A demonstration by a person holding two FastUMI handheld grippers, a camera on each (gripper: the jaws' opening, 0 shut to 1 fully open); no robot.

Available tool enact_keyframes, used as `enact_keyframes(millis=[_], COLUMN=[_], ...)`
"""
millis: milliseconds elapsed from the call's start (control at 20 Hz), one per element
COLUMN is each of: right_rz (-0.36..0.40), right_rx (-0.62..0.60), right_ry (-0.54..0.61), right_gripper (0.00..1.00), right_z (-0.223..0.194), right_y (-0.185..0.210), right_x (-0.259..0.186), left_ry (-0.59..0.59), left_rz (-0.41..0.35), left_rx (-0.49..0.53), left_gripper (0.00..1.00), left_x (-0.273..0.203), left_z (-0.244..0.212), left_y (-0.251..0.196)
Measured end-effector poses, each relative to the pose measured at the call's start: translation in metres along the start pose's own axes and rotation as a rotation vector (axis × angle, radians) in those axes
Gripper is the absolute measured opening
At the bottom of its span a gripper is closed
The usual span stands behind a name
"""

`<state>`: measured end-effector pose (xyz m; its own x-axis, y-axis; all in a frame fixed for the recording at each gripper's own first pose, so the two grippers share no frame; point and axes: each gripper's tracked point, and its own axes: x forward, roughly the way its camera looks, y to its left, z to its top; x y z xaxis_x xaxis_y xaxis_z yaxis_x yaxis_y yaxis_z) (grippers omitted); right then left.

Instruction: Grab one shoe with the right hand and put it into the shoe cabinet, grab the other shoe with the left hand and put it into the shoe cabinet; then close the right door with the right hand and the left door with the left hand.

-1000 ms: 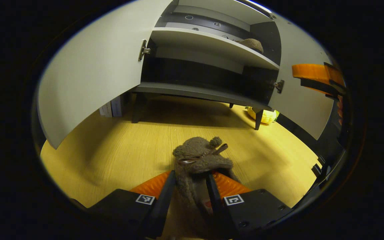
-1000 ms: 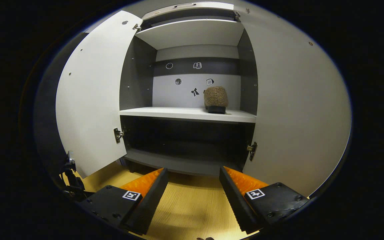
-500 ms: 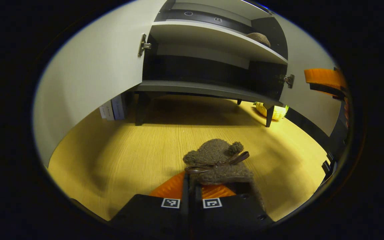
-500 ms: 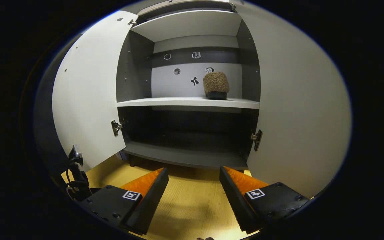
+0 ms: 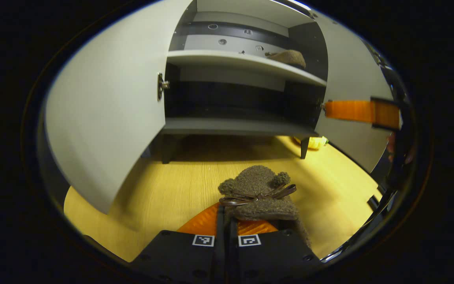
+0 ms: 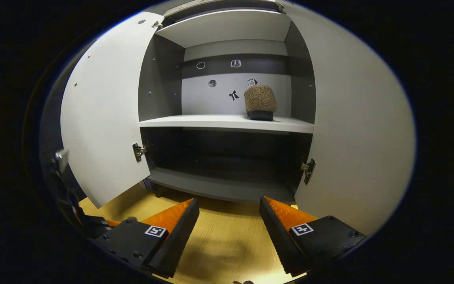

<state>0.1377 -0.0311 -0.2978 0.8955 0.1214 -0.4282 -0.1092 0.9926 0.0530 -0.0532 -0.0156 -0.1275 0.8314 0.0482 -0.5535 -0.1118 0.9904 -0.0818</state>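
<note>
Left claw (image 5: pixel 227 232) has snapped shut on the second shoe (image 5: pixel 259 193) and lifts toward the shoe cabinet (image 5: pixel 242 127)!
First shoe (image 6: pixel 260 103) sits on the cabinet's middle shelf (image 6: pixel 227 123); right claw (image 6: pixel 229 232) hangs wide, empty, before the cabinet.

Both views low, facing open shoe cabinet (image 6: pixel 227 122).

Both cabinet doors (image 6: pixel 105 114) stand wide open. The middle shelf (image 6: pixel 195 121) is free left of the shoe (image 6: pixel 260 102) at far right. The dark lower compartment (image 6: pixel 223 157) appears unobstructed.
</note>
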Motion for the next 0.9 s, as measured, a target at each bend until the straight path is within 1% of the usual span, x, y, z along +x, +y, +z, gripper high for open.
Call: enact_keyframes(millis=[100,150,200,350,450,600,750,900], right_rz=[-0.001,0.002,0.009,0.03,0.051,0.097,0.136,0.167], right_rx=[-0.008,-0.006,-0.002,-0.007,0.001,0.0,-0.029,-0.013], right_ry=[-0.005,-0.011,-0.023,-0.06,-0.072,-0.076,-0.083,-0.077], right_gripper=[0.99,0.98,0.99,0.99,0.99,0.98,0.99,0.99], right_z=[0.013,0.022,0.031,0.057,0.067,0.073,0.076,0.077], right_y=[-0.005,-0.007,-0.008,-0.01,-0.008,0.0,0.006,0.01], right_x=[0.0,0.001,0.001,0.003,0.006,0.01,0.01,0.011], left_ry=[-0.038,-0.06,-0.084,-0.139,-0.19,-0.277,-0.321,-0.365], left_rz=[0.014,0.023,0.037,0.091,0.107,0.089,0.062,0.06], left_rx=[-0.029,-0.034,-0.031,0.029,0.067,0.066,0.04,0.047], left_gripper=[0.08,0.1,0.08,0.08,0.08,0.07,0.08,0.08], left_x=[-0.022,-0.033,-0.045,-0.068,-0.079,-0.079,-0.067,-0.05], left_z=[0.036,0.057,0.077,0.14,0.183,0.247,0.3,0.356], left_y=[-0.006,-0.009,-0.01,-0.009,-0.013,-0.021,-0.019,-0.009])
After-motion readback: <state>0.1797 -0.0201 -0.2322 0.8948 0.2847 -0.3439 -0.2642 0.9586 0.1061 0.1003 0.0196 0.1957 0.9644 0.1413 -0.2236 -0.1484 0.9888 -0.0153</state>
